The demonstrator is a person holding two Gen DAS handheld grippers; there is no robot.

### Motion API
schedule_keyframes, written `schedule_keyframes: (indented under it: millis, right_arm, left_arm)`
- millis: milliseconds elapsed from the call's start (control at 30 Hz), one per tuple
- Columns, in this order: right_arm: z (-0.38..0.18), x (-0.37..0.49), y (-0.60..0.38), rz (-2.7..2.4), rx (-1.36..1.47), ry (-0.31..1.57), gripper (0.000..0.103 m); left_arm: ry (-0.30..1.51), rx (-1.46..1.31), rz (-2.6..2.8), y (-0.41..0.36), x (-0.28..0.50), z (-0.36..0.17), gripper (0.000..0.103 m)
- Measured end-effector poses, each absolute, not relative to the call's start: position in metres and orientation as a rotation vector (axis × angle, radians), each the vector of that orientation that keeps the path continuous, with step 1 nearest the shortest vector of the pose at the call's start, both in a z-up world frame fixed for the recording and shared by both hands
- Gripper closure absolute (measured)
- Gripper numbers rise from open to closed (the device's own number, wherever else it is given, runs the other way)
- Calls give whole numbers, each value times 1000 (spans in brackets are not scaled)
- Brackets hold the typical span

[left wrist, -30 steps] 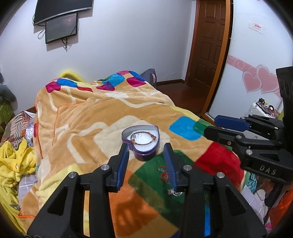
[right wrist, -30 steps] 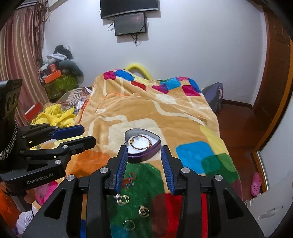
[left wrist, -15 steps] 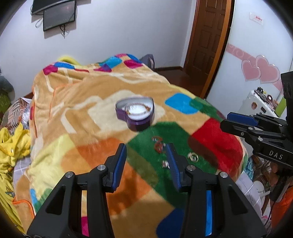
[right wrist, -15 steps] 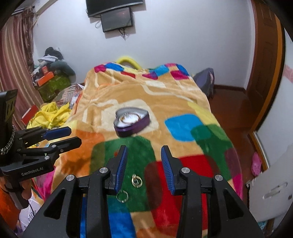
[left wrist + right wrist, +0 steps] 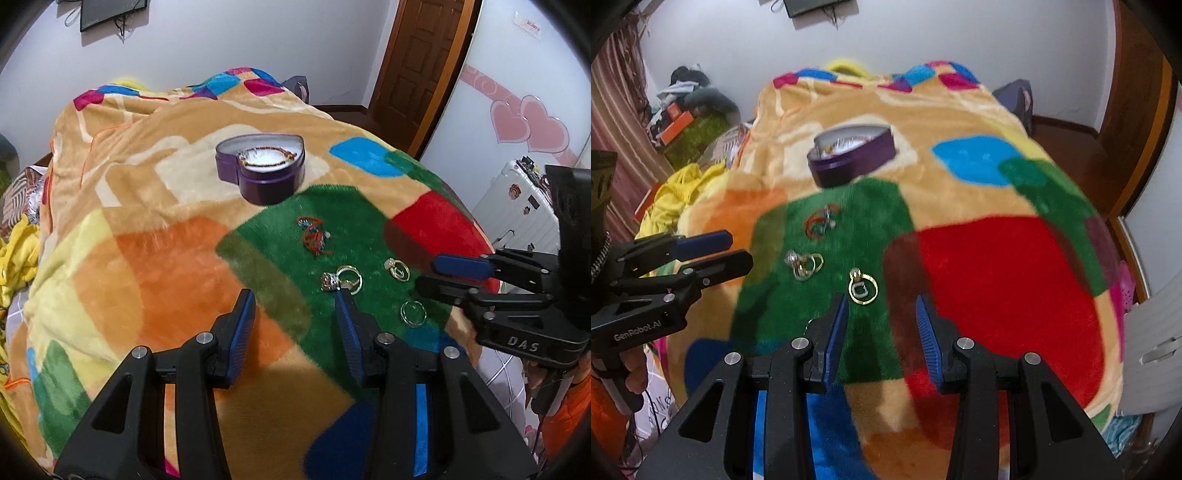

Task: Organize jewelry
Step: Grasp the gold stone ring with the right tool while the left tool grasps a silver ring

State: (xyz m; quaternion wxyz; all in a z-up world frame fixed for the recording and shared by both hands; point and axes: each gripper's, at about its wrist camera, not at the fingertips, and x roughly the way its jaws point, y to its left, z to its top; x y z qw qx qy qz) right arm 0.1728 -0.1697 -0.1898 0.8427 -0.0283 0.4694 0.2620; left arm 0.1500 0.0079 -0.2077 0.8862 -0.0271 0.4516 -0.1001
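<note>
A purple heart-shaped box (image 5: 260, 173) (image 5: 849, 158) stands open on the patchwork blanket (image 5: 147, 258), with a beaded bracelet (image 5: 266, 155) lying inside. On the green patch in front of it lie a red string bracelet (image 5: 314, 236) (image 5: 820, 221) and several rings (image 5: 341, 280) (image 5: 397, 269) (image 5: 413, 314) (image 5: 805, 264) (image 5: 863, 288). My left gripper (image 5: 293, 299) (image 5: 738, 248) hovers open just short of the nearest ring cluster, holding nothing. My right gripper (image 5: 881, 301) (image 5: 426, 273) is open and empty, just short of the gold ring.
The blanket covers a bed that falls away at the near edge and both sides. Yellow clothes (image 5: 679, 192) pile up on the left. A white suitcase (image 5: 517, 206) stands to the right, and a wooden door (image 5: 417, 62) is behind.
Both grippers have sunk toward the blanket and tipped further down. The box has slid up in both views, and the rings now lie right in front of the fingertips.
</note>
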Motion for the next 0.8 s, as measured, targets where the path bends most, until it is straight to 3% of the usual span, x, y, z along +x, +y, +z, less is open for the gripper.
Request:
schedule_keyframes:
  millis: [100, 367, 600, 800]
  right_arm:
    - [-197, 174, -167, 560, -61, 1010, 69]
    - [-199, 179, -160, 570, -82, 983, 69]
    - [-201, 181, -157, 595, -95, 968, 69]
    - [-202, 181, -151, 615, -114, 959, 82]
  left_arm:
    - [954, -63, -222, 7, 152, -213, 59]
    - [971, -106, -260, 3, 163, -220, 75]
    - [978, -134, -274, 0, 175, -224, 76]
    - [985, -141, -295, -6, 179, -227, 92]
